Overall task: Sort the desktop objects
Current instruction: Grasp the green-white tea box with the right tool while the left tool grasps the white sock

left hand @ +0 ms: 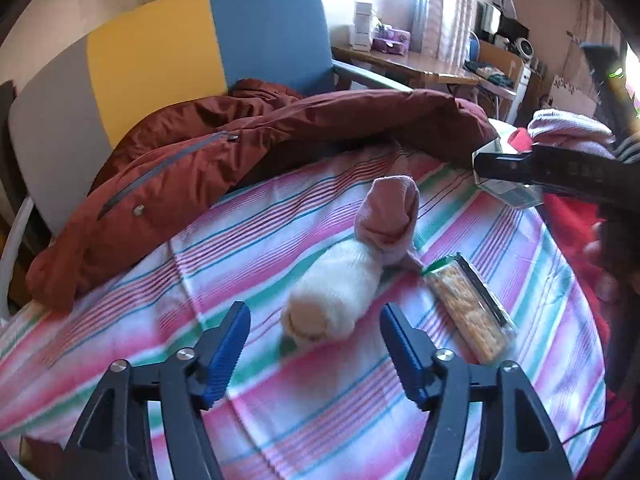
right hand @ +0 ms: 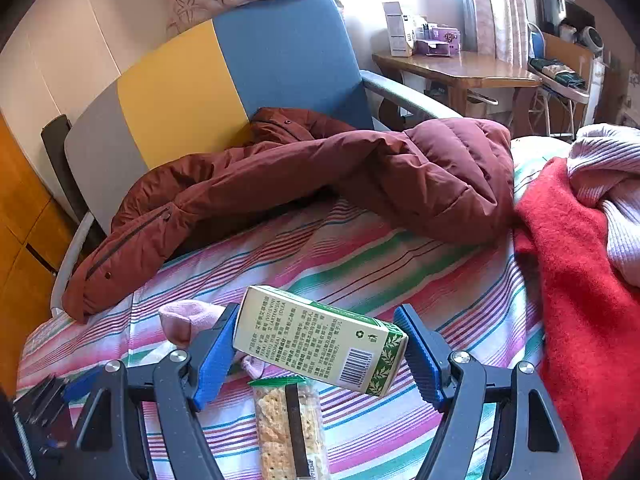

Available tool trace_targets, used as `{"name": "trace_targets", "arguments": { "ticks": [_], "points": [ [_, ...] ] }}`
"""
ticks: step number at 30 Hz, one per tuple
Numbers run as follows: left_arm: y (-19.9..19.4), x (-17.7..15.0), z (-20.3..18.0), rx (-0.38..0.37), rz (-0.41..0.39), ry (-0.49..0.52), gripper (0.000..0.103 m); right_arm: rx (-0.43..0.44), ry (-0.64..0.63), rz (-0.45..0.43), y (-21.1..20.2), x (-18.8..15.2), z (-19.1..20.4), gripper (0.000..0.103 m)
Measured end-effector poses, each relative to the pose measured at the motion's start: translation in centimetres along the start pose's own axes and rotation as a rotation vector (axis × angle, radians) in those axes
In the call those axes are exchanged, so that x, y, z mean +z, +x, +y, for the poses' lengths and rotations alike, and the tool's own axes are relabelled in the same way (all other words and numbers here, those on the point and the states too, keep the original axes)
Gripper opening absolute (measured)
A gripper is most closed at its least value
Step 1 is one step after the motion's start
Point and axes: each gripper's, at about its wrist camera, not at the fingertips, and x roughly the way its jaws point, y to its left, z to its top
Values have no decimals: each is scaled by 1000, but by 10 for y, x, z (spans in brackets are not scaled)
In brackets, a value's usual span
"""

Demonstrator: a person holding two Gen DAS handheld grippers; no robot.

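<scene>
A rolled pink and white sock lies on the striped bedsheet. My left gripper is open and empty, just in front of the sock's white end. A cracker pack lies to the sock's right. My right gripper is shut on a green and white carton box, held across its length above the cracker pack. The sock's pink end shows behind the left finger. The right gripper with the box also shows at the right in the left wrist view.
A maroon puffer jacket lies across the bed's far side against a grey, yellow and blue headboard. A red blanket and a pink knit sweater are heaped on the right. A wooden desk stands beyond.
</scene>
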Motion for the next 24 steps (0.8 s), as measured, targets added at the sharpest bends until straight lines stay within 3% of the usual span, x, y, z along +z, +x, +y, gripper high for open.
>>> {"name": "trace_targets", "arguments": {
  "ticks": [4,7,9,11,16,24],
  "points": [
    [21,7,-4,-20,30,29,77,0,-4,-5,-1,1,0,77],
    [36,12,-6,0,45,31,73,5,-3,-11,-3,3,0,77],
    [46,17,-4,-26,61,0,59,6,-3,-15,-4,3,0,77],
    [50,18,-2,-49,65,-33,57,7,-8,-12,-3,2,0,77],
    [37,6,-3,-54,45,-49,53,9,-44,-2,1,0,6,77],
    [-7,-46,0,-44,33,-149,52,64,-150,-27,-7,-7,30,77]
  ]
}}
